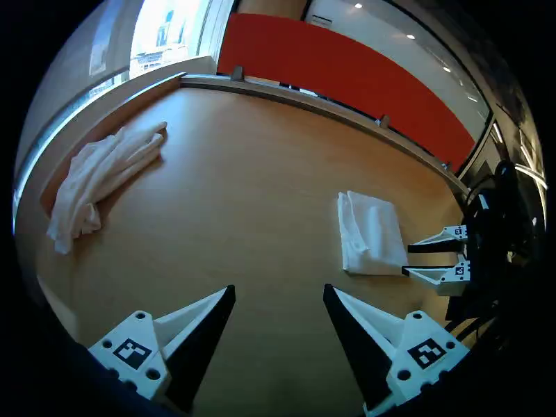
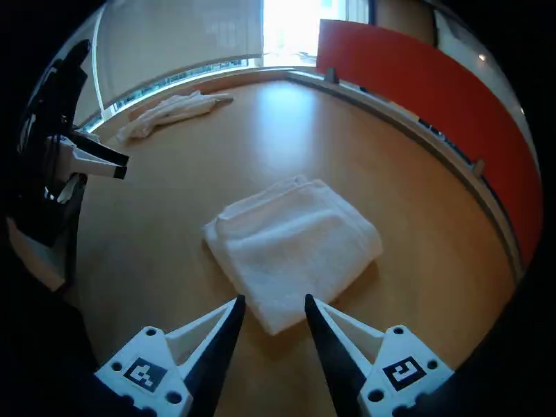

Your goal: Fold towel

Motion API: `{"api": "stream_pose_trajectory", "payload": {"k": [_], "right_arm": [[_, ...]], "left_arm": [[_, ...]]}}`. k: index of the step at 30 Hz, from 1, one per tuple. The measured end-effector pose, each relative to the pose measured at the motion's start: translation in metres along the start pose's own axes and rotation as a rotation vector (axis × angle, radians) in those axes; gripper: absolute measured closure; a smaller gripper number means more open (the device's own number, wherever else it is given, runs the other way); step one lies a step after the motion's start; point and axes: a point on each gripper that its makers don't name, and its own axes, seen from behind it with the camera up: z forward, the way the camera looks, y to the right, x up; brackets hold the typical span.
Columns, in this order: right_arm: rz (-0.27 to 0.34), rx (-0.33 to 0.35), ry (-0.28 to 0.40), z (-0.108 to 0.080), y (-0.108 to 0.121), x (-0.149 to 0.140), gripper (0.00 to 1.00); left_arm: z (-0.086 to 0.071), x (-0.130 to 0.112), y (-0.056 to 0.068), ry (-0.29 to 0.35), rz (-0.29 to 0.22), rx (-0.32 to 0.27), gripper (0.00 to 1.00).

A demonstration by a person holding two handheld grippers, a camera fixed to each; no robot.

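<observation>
A white towel (image 2: 292, 243), folded into a neat rectangle, lies flat on the wooden table (image 2: 389, 208). My right gripper (image 2: 273, 299) is open, and the towel's near corner sits in the gap between its fingers without being pinched. In the left gripper view the same folded towel (image 1: 372, 233) lies to the right, with the right gripper (image 1: 409, 258) at its near edge. My left gripper (image 1: 278, 288) is open and holds nothing above bare table. It also shows far left in the right gripper view (image 2: 119, 164), well apart from the towel.
A second white towel (image 1: 104, 177), crumpled and unfolded, lies by the raised table edge under the window (image 1: 160, 35); it shows too as a crumpled towel (image 2: 174, 108) at the far side. A red panel (image 1: 347, 76) runs behind the table's back rim.
</observation>
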Motion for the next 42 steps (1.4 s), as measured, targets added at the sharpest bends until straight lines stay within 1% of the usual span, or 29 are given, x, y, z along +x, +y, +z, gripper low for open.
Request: {"api": "stream_pose_trajectory", "payload": {"k": [6,14,17,19,21,24,31,33,36,42], "right_arm": [[0.025,-0.018,-0.006,-0.002,0.005,-0.01,0.35],[0.025,-0.025,-0.036,0.0,0.004,-0.027,0.34],[0.029,-0.027,-0.04,0.001,0.004,-0.03,0.34],[0.03,-0.03,-0.04,0.001,0.004,-0.03,0.36],[0.03,-0.031,-0.04,0.001,0.004,-0.03,0.41],[0.03,-0.029,-0.042,0.002,0.003,-0.03,0.52],[0.045,-0.027,-0.04,0.003,0.002,-0.031,0.86],[0.046,-0.024,-0.038,0.004,0.001,-0.031,0.92],[0.04,-0.025,-0.032,0.004,0.001,-0.03,0.96],[0.027,-0.036,-0.018,-0.001,0.004,-0.023,0.97]], "left_arm": [[0.001,0.0,0.003,-0.002,0.004,-0.003,0.06],[0.0,-0.002,0.005,-0.002,0.003,-0.003,0.06],[0.0,-0.003,0.005,-0.004,0.002,-0.003,0.06],[0.0,-0.004,0.005,-0.005,0.002,-0.003,0.06],[0.0,-0.004,0.006,-0.006,0.003,-0.004,0.06],[0.0,-0.005,0.007,-0.008,0.004,-0.005,0.06],[0.0,-0.006,0.007,-0.008,0.005,-0.006,0.06],[0.0,-0.006,0.007,-0.008,0.005,-0.005,0.06],[-0.001,-0.006,0.006,-0.007,0.006,-0.005,0.06],[-0.001,-0.005,0.006,-0.006,0.01,-0.007,0.06]]}}
